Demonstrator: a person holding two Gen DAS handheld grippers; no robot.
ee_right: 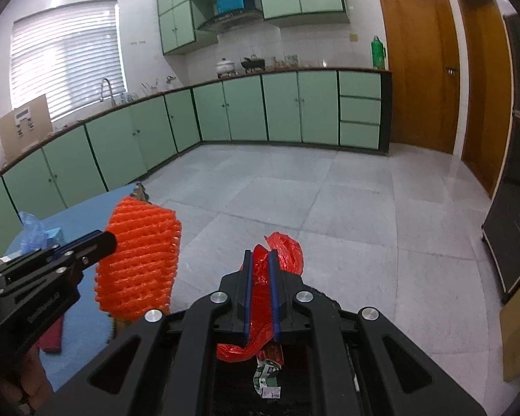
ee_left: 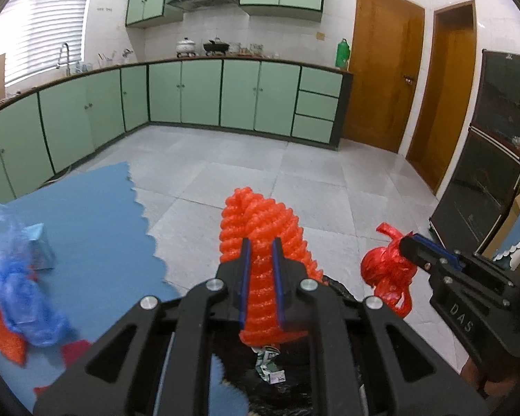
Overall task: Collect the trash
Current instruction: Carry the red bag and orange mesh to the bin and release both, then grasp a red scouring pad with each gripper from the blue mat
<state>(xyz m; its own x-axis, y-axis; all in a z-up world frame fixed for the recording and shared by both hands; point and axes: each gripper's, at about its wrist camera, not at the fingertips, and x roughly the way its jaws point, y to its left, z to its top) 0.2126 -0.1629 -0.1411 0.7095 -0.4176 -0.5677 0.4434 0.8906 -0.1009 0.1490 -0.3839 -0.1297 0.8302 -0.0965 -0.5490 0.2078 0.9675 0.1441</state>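
My left gripper [ee_left: 261,242] is shut on an orange foam net [ee_left: 260,222] and holds it up over the floor. It also shows in the right wrist view [ee_right: 138,260] with the left gripper [ee_right: 107,241] at its side. My right gripper [ee_right: 260,254] is shut on a crumpled red plastic bag [ee_right: 282,248]; the same bag [ee_left: 386,270] hangs from the right gripper [ee_left: 407,242] in the left wrist view. Below both grippers is a black bag [ee_left: 294,357] with a crumpled green and white wrapper [ee_left: 270,364] in it.
A blue-covered table [ee_left: 86,215] at the left holds a blue plastic bag [ee_left: 20,284], a blue box [ee_left: 40,248], more orange net [ee_left: 8,339] and a red scrap [ee_left: 74,352]. Green cabinets [ee_left: 204,90], wooden doors [ee_left: 384,79] and a dark cabinet [ee_left: 485,159] ring the tiled floor.
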